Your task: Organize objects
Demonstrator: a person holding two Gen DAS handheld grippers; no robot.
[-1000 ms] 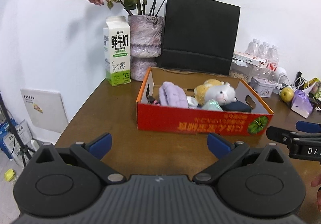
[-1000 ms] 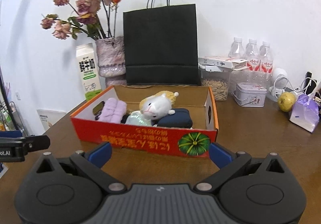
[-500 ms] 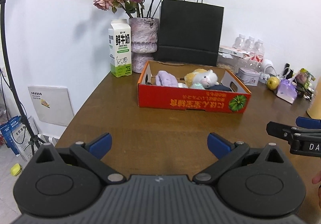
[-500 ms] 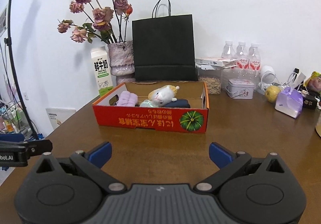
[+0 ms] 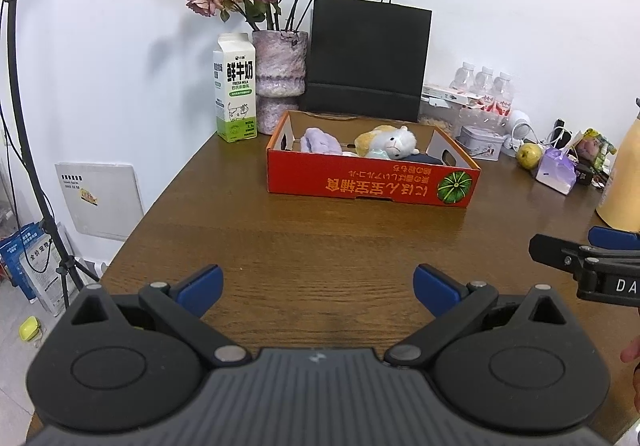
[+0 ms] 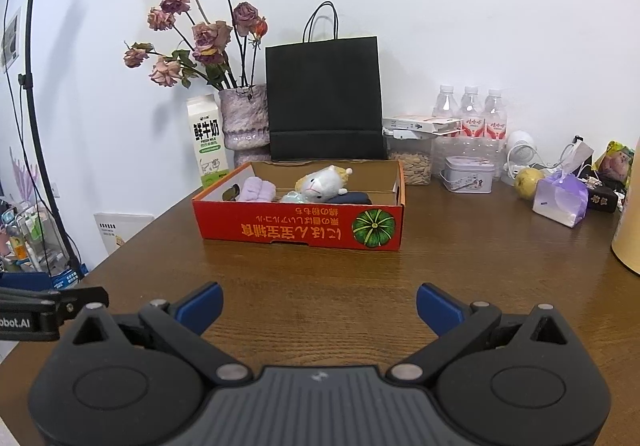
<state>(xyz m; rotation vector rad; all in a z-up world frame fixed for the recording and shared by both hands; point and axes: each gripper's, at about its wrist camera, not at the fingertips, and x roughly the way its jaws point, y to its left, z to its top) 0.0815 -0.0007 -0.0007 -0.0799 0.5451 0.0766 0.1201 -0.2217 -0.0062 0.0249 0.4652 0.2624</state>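
Several items [image 6: 326, 182] already in box [image 6: 300, 230], both grippers [image 5: 318, 284] [image 6: 318, 304] wide, empty, held well back; seemingly little left.

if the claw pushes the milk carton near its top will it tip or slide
The milk carton is tall on a narrow base, so a high push would probably tip it. The table looks smooth, so a low push likely slides it. How full it is can't be seen.

Left tongs [image 5: 318, 288] and right tongs [image 6: 319, 306] agape, seemingly level.
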